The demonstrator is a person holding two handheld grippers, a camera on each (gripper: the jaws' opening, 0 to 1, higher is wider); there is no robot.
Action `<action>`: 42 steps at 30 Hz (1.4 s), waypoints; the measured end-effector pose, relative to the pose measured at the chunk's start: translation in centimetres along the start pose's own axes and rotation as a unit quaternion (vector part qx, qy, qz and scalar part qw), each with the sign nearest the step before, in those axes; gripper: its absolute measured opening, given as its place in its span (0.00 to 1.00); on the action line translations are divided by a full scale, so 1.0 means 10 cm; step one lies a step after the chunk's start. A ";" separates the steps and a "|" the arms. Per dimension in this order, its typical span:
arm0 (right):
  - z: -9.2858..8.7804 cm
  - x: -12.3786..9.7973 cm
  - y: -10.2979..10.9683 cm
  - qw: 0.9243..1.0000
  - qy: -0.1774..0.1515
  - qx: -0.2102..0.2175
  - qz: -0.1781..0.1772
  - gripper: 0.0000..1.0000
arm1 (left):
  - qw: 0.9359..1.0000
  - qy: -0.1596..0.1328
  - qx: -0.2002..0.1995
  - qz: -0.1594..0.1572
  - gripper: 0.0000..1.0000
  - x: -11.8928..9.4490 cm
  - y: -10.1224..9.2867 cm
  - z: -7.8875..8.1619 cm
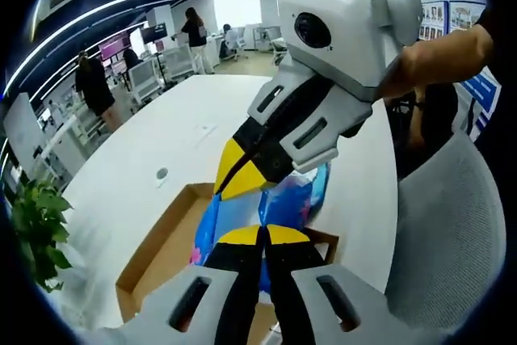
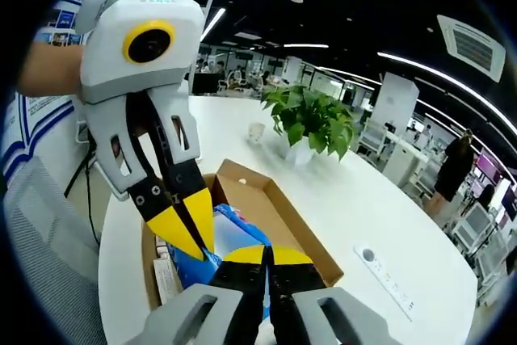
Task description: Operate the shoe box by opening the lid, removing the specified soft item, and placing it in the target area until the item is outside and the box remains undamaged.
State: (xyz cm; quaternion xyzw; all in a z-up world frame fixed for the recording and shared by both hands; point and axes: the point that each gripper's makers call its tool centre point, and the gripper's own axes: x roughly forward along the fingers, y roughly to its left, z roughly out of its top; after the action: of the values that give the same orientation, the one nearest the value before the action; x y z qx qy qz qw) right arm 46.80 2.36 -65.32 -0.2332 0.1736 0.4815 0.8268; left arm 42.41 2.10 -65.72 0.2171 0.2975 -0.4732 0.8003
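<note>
So, what is going on: two tools meet over an open box on a white worktop.
Left tool: its yellow tips are pressed together, with blue stuff right behind them. I think it has pinched a bit of the blue thing, but I cannot tell for sure.
Right tool: its yellow tips are also closed tight, right at the edge of the blue thing. Again I cannot tell if it has a real hold.
Blue soft bag: it sits in the box, just past the tips of both tools and between them. It is shiny blue with a bit of pink.
How it will handle: it looks light, soft and crinkly, and maybe a little slippery. It should bend and sag when lifted, so a pinch on a loose top edge or corner looks best.
Shoe box: brown card, with no lid over it. The walls look thin, so I would lift straight up and not drag on them.
Count: two tools, one box, one blue bag that I can see.
Also here: one green plant and one small cup, both well beyond the box from the right tool.
</note>
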 end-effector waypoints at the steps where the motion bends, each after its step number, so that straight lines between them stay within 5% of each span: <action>1: -0.01 -0.02 -0.01 1.000 0.000 0.000 -0.001 0.00 | 1.000 -0.001 0.002 -0.001 0.00 0.00 -0.01 0.03; 22: -0.35 -0.71 -0.48 0.998 -0.002 0.039 -0.051 0.00 | 0.996 -0.014 0.061 -0.059 0.00 0.47 -0.39 0.78; 42: -0.78 -1.26 -0.89 0.993 0.000 0.077 -0.092 0.00 | 0.991 -0.017 0.097 -0.092 0.00 0.92 -0.70 1.28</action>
State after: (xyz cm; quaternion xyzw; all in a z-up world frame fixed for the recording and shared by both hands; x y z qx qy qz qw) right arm 48.13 -14.79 -63.40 -0.1841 0.1880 0.3884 0.8831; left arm 43.10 -14.98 -63.16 0.2572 0.2552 -0.5754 0.7333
